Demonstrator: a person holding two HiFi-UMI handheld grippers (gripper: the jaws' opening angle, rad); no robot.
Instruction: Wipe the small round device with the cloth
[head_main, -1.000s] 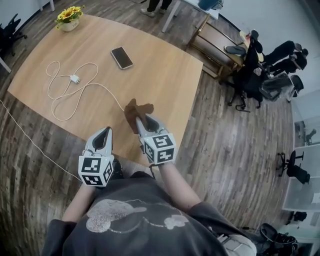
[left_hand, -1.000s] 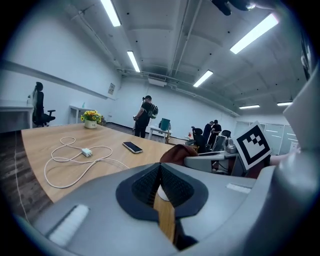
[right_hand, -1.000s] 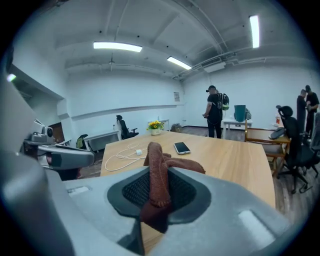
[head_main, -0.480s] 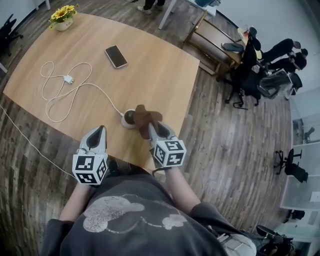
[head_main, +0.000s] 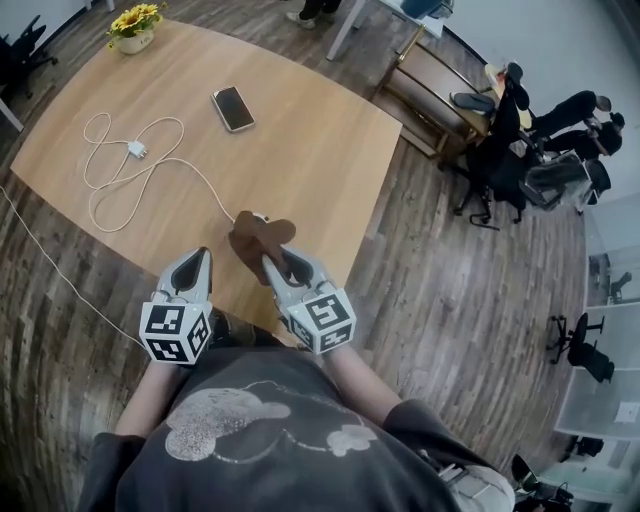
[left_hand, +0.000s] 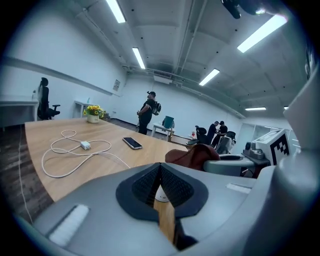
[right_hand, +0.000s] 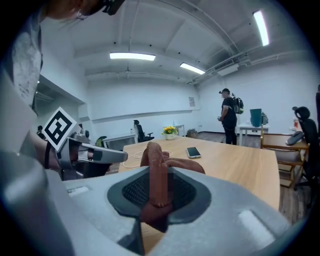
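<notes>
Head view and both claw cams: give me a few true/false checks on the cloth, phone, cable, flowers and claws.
1. The right claw is shut on the brown cloth. True.
2. The left claw holds the phone. False: its jaws are together with nothing between them; the phone lies flat on the table.
3. The white charger cable is wound around the phone. False: it lies in loose loops on the table, apart from the phone.
4. A pot of yellow flowers stands at a far corner of the table. True.

table (head_main: 300, 140): phone (head_main: 233, 109), cable (head_main: 133, 148), flowers (head_main: 137, 25)
</notes>
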